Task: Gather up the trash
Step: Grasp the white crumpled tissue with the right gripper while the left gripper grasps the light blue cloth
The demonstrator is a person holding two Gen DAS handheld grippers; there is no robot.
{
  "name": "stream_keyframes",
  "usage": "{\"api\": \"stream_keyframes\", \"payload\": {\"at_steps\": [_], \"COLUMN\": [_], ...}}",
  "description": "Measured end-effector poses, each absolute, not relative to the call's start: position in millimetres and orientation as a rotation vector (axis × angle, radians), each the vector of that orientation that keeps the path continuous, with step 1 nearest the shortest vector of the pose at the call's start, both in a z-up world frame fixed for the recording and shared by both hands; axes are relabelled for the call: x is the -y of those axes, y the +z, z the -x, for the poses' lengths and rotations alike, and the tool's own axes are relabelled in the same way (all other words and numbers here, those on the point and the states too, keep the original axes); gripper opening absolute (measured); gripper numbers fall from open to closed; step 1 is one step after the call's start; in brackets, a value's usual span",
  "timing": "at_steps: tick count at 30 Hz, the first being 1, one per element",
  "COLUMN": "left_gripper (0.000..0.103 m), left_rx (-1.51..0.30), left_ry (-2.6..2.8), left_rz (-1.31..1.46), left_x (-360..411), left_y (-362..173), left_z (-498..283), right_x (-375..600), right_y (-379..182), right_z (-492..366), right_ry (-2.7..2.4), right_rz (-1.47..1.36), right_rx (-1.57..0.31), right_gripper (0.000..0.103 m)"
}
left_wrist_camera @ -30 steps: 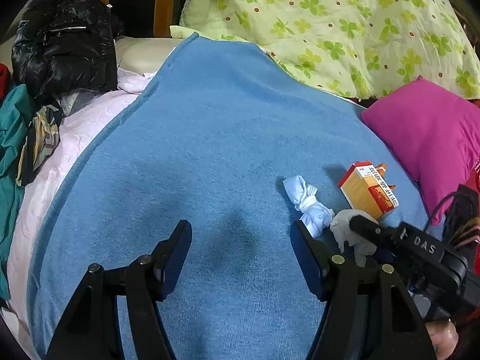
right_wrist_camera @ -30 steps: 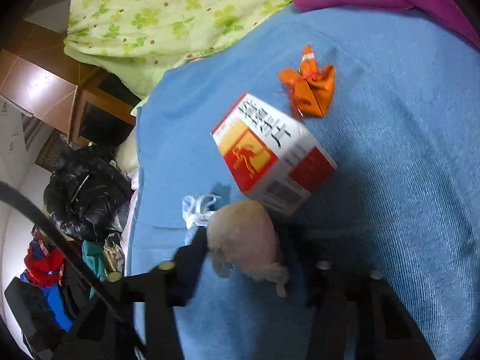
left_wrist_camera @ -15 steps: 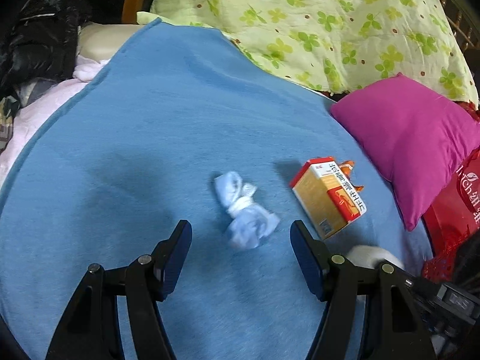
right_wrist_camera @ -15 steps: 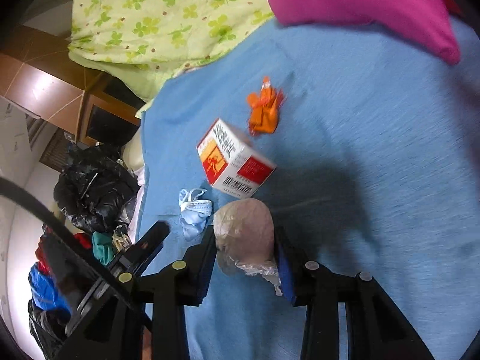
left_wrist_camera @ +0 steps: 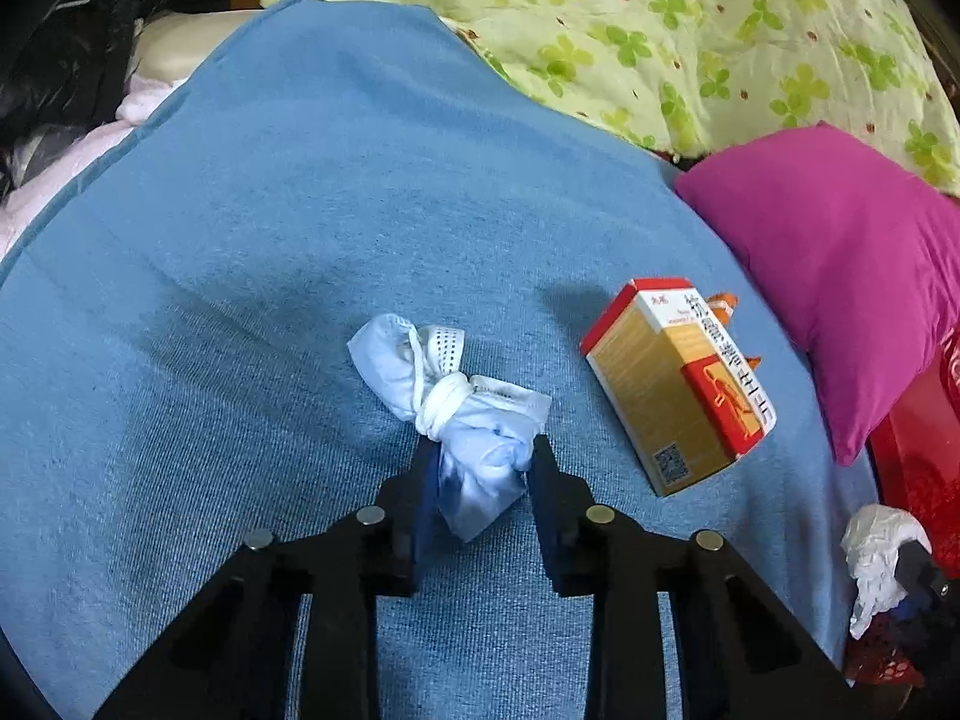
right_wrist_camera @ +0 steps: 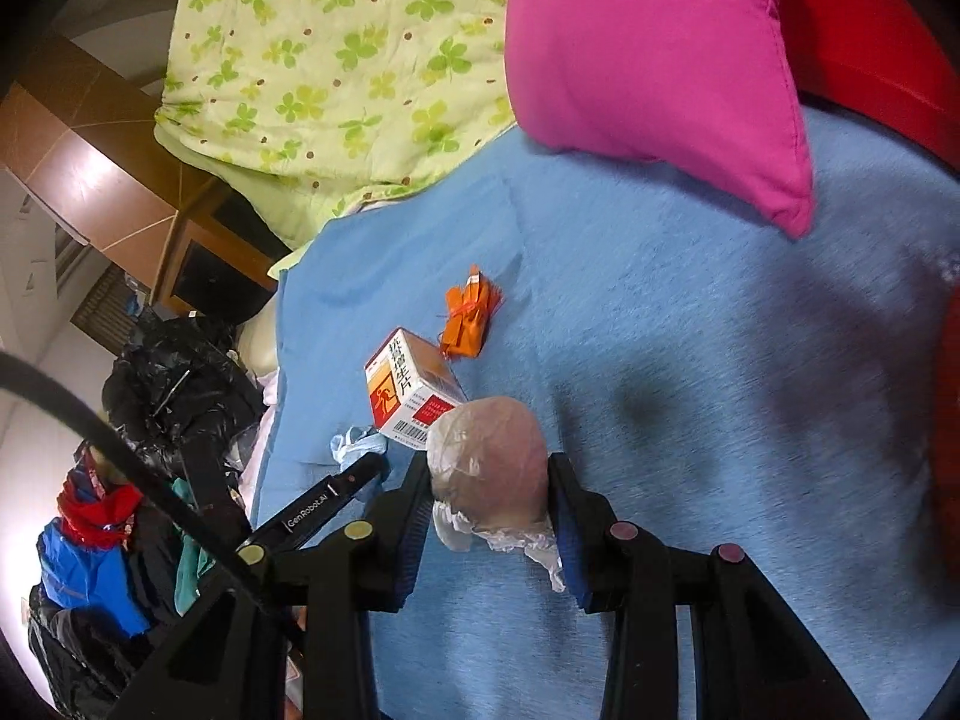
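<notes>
My left gripper (left_wrist_camera: 480, 462) is shut on the near end of a knotted pale blue face mask (left_wrist_camera: 444, 396) that lies on the blue blanket (left_wrist_camera: 270, 240). My right gripper (right_wrist_camera: 489, 474) is shut on a balled wad wrapped in clear plastic (right_wrist_camera: 489, 462) and holds it above the blanket. That wad also shows at the lower right of the left wrist view (left_wrist_camera: 876, 558). A red and yellow carton (left_wrist_camera: 678, 384) lies to the right of the mask. An orange wrapper (right_wrist_camera: 465, 318) lies beyond the carton (right_wrist_camera: 411, 390).
A magenta pillow (left_wrist_camera: 840, 264) and a red bag (left_wrist_camera: 918, 438) lie at the right. A green clover quilt (left_wrist_camera: 690, 30) covers the far side. Black bags and clothes (right_wrist_camera: 168, 372) pile up off the blanket's left edge.
My left gripper has moved onto the face mask and closed on it. My right gripper has lifted the wrapped wad away from the carton and drawn back to the right.
</notes>
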State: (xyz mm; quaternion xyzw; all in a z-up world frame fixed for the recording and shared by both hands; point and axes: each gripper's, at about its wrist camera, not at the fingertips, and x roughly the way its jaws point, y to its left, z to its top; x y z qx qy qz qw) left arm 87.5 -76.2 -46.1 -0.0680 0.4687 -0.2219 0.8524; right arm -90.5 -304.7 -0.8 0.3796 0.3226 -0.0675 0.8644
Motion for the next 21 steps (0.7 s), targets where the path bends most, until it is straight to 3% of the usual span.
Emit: {"api": "stream_keyframes", "payload": {"at_steps": [21], "left_gripper": [0.025], "left_rx": [-0.563], "left_ry": [-0.533], "left_rz": [-0.063], "left_x": [102.1], "left_y": [63.9], "left_z": [16.0], "right_x": [267.7], "right_y": [82.6], "right_z": [148.5], "right_ry": [-0.197], "right_rz": [-0.465], "right_rx": [-0.346], "right_gripper": [0.04]}}
